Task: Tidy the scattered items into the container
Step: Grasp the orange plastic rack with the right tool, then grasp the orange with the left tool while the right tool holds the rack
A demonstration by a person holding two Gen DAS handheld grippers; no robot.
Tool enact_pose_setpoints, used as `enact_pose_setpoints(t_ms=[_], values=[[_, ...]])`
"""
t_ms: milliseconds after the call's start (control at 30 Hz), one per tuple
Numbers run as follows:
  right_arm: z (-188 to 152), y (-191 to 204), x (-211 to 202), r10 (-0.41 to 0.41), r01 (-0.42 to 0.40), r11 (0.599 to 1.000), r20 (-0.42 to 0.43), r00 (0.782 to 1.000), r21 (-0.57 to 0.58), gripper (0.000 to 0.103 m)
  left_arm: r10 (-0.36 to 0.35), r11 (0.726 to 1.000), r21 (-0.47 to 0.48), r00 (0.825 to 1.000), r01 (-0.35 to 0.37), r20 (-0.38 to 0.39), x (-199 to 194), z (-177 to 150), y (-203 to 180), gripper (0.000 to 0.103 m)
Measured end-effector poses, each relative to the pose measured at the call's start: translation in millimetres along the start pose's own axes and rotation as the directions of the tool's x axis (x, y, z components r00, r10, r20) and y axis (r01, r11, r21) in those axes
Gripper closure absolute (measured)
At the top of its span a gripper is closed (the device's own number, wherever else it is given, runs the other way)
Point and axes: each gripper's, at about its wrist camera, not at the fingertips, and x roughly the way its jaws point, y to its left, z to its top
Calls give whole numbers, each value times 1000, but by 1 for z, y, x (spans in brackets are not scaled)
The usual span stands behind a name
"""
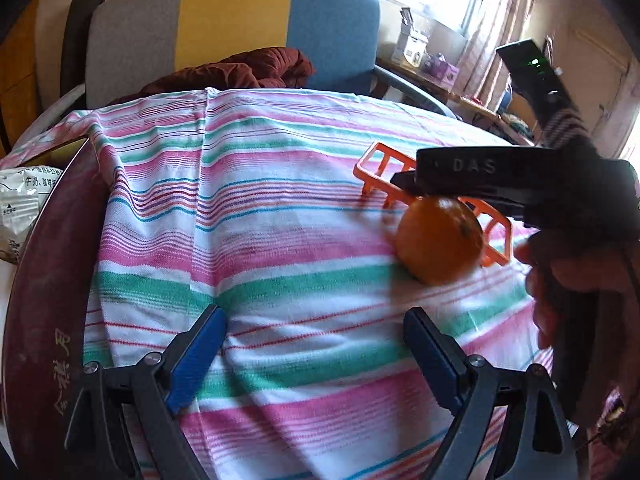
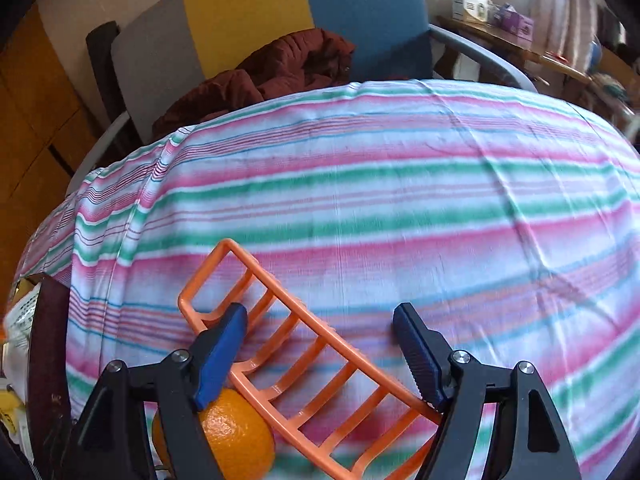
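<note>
A striped cloth (image 1: 280, 200) covers the table, with a chair (image 1: 240, 20) behind it near a bright window. The orange (image 1: 440, 236) lies on the cloth, touching the orange basket (image 2: 304, 364), which the right gripper (image 2: 320, 356) partly hides. Both it and the left gripper (image 1: 316, 356) stand wide open, holding nothing.

Hiding much of the orange basket (image 1: 374, 168) behind the right gripper's black body (image 1: 520, 184) at three o'clock in the left wrist view. Running off the six o'clock edge in the right wrist view: the orange (image 2: 236, 440), partly covered by a blue finger (image 2: 218, 360). Blurring across the striped cloth (image 2: 400, 200). Cutting off a white packet (image 1: 20, 212) at nine o'clock, print too small to read.
</note>
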Motion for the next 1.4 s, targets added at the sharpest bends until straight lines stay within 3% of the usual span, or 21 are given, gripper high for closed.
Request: enact_pose_setpoints(t_ms=[133,467,933,1067,1167,1400], values=[[-24,2,-17,-13,13,1000,-12,1000,23,26,7,999,37,1000,-6,-25,-16,-12,-7,17],[-73,1,-51,31,-28,995,-33,999,99,26,17,1000,-8,998,-17,-61,-52,-35,-13,17],[-99,-17,-75,119,-112,978,-29,992,176,26,81,997,1,993,-81,-81,-72,-43,-16,17],[-105,-27,-84,122,-115,962,-15,992,248,26,78,997,0,994,-78,-80,-77,-45,-15,19],[-111,-33,-88,92,-86,961,-7,996,264,26,77,997,2,994,-77,-79,-80,-44,-16,19],[-128,-36,-109,-86,76,983,51,995,166,26,91,996,18,993,-90,-71,-83,-42,-18,19]])
